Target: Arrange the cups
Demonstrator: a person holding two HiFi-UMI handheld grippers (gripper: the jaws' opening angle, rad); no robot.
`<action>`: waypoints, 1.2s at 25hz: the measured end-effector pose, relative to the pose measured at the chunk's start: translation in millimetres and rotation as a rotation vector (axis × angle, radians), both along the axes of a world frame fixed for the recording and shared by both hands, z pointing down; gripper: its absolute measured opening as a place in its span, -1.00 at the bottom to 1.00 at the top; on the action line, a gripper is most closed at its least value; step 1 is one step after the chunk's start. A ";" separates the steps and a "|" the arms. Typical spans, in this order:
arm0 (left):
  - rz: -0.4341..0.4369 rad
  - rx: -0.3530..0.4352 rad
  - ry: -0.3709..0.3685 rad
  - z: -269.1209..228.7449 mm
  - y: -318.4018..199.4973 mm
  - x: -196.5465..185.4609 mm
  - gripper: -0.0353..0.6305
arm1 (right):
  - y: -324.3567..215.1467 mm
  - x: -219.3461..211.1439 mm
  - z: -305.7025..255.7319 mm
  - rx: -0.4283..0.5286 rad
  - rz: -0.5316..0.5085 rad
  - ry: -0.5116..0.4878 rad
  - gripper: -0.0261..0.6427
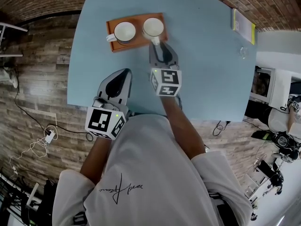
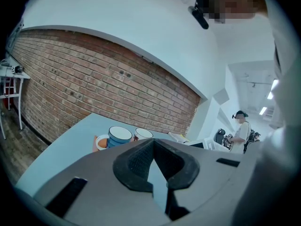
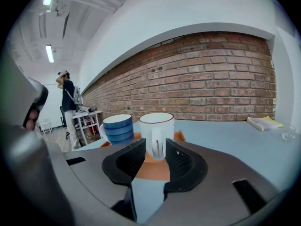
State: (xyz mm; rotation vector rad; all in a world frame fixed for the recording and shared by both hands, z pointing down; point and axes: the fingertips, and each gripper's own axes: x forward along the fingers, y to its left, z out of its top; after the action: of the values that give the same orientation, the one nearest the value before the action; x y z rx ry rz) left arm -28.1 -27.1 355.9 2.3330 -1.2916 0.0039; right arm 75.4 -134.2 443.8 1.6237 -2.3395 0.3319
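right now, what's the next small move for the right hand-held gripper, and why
Probably draw the right hand-held gripper straight back: its jaws stand apart around the handle of the white mug, and the mug already sits upright on the orange tray beside the blue cup.

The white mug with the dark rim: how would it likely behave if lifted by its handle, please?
The white mug looks rigid and glazed, so probably slippery and chippable. Held by its thin handle, it may swing or tilt. Standing squat on the flat orange tray, it seems unlikely to tip.
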 end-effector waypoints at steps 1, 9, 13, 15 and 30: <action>0.002 0.003 -0.001 -0.3 0.5 -0.5 -0.87 | 2.1 0.8 -1.5 -0.003 0.009 -0.007 -0.59; 0.015 0.033 -0.020 2.0 -2.2 -13.6 -0.87 | 27.2 7.8 -20.3 -0.012 0.015 0.035 -0.58; 0.028 0.061 -0.052 4.1 -4.4 -21.9 -0.87 | 43.3 4.6 -36.5 0.004 0.005 0.058 -0.59; 0.040 0.077 -0.075 5.6 -6.7 -26.9 -0.87 | 53.4 -3.4 -43.2 0.005 -0.015 0.059 -0.59; 0.127 0.088 -0.178 42.6 -57.0 -60.6 -0.86 | 128.2 -96.4 -61.0 -0.062 -0.398 0.042 -0.85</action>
State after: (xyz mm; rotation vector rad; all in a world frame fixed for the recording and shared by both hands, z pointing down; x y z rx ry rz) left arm -88.6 -84.1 398.5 2.5344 -1.2456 0.2044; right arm -21.1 -6.0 382.9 1.0899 -2.5185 0.2766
